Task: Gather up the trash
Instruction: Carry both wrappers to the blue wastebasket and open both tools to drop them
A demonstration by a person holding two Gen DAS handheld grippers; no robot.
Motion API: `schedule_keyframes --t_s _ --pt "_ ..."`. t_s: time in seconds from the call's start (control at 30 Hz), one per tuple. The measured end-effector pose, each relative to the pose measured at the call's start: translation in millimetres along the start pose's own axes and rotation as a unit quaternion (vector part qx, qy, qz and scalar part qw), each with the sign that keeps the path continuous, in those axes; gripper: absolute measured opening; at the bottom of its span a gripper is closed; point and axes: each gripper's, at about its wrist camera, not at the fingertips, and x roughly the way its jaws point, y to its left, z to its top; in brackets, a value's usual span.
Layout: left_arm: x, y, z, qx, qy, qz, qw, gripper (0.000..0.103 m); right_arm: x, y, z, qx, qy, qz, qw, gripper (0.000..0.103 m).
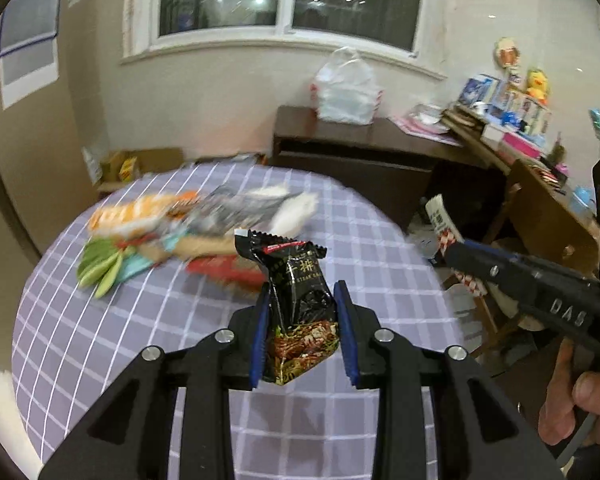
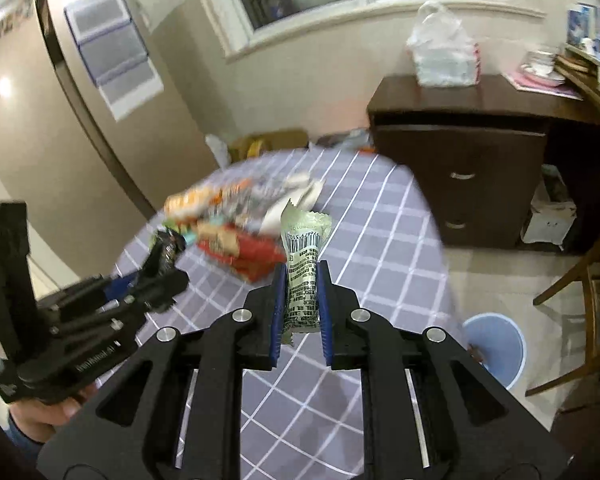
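Left gripper [image 1: 302,300]: clamps black packet [image 1: 296,300] | Right gripper [image 2: 302,280]: clamps pale wrapper [image 2: 302,264] | Both above table [image 1: 100,340]

A black snack packet [image 1: 296,308], glossy, with a noodle picture low on its face and a zigzag top edge, stands upright and clear of the table [image 1: 100,320], pinched between the left gripper [image 1: 302,292] pads; a slim pale-green wrapper [image 2: 302,276], crinkled, printed with a barcode and small text, stands upright above the table, clamped in the right gripper [image 2: 302,280]; beyond both, a blurred heap of wrappers [image 1: 188,224] lies on the table's far half: orange, green, teal, red, silver and white pieces, overlapping; a light-blue bin [image 2: 496,348] stands on the floor just right of the table.
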Motion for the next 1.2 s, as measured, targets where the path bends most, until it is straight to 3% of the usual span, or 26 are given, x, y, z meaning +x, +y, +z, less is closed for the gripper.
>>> schedule_keyframes --t_s 0.13,0.27,0.43,0.73,0.87,1.07,1.17,1.2 --pt "0 -38 21 0.022 -0.015 -0.031 0.9992 0.029 -40 -32 17 0.024 -0.044 -0.013 0.999 0.016" --pt "12 -88 39 0.05 -0.018 -0.072 0.996 0.029 -78 -84 25 0.062 -0.077 -0.054 0.994 0.016" --pt "42 -144 47 0.092 0.002 -0.104 0.9903 0.03 -96 -142 21 0.116 -0.084 -0.096 0.985 0.016" --pt "122 -221 38 0.138 0.075 -0.132 0.9788 0.03 -80 -233 -5 0.195 -0.043 -0.137 0.97 0.016" --pt "163 -251 25 0.155 0.119 -0.138 0.971 0.03 -64 -260 -14 0.22 -0.023 -0.142 0.965 0.016" --pt "200 -273 16 0.159 0.154 -0.145 0.9643 0.031 -47 -284 -26 0.24 0.0 -0.143 0.96 0.016" --pt "212 -276 15 0.159 0.164 -0.142 0.9631 0.039 -38 -296 -30 0.252 0.009 -0.14 0.957 0.019" --pt "215 -276 16 0.157 0.167 -0.142 0.9631 0.053 -35 -299 -31 0.256 0.013 -0.141 0.956 0.02"
